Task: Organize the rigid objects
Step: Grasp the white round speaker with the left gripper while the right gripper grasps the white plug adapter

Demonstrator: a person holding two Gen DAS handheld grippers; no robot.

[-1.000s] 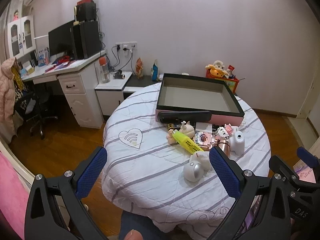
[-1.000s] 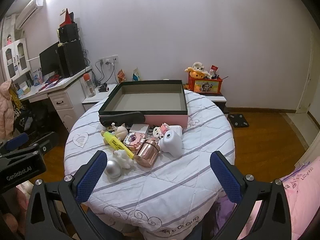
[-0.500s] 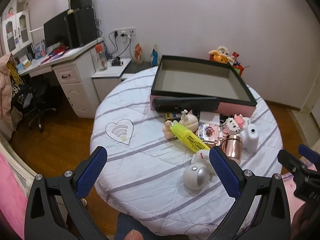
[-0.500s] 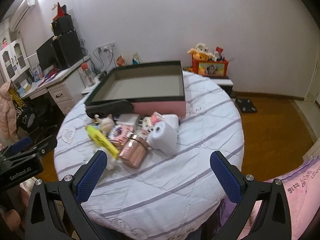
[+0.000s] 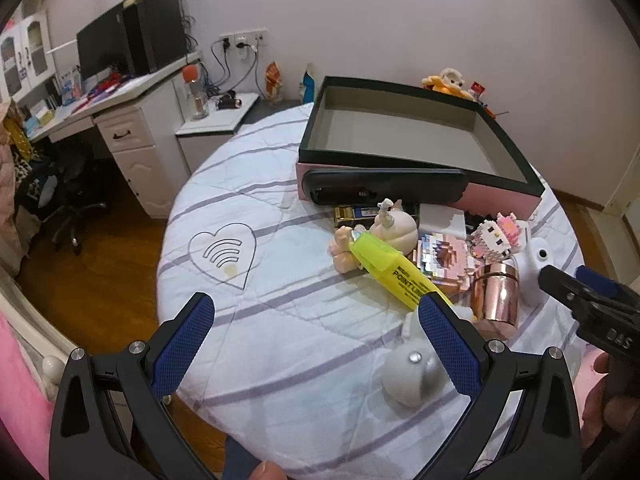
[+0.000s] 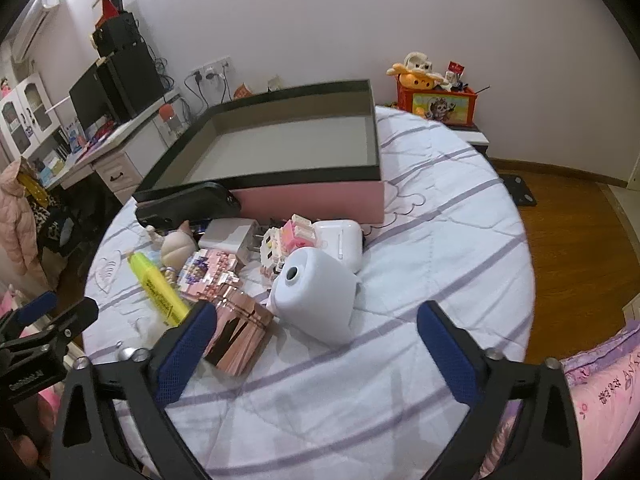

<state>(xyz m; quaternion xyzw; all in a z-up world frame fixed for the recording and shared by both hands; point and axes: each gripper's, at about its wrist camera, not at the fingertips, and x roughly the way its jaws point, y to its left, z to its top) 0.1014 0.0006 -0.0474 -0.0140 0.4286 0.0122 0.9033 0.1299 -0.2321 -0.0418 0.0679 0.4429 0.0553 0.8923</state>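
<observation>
We hold both tongs spread wide with nothing between the fingers. The left tongs (image 5: 316, 344) hang over the near edge of the round desk (image 5: 288, 320), above bare striped cloth; its right finger (image 5: 448, 344) sits in front of a white ball-shaped thing (image 5: 406, 380) and the tip of the yellow marker (image 5: 394, 272). The right tongs (image 6: 316, 348) hover above the near cloth, its left finger (image 6: 186, 348) overlapping the copper cup (image 6: 240, 332), which lies on its side. Just beyond it is the white camera (image 6: 316, 300), also tipped over.

Further out, the clutter lies in one heap: a pink brick set (image 6: 208, 276), a block cat (image 5: 500, 236), a white charger (image 6: 230, 238), an earbud case (image 6: 340, 240) and a small doll (image 5: 390, 228), the marker resting across the doll. A black remote (image 5: 384, 190) leans against the near pink wall of the box (image 6: 312, 200), whose grey inside holds nothing. Each tool shows at the edge of the other's view.
</observation>
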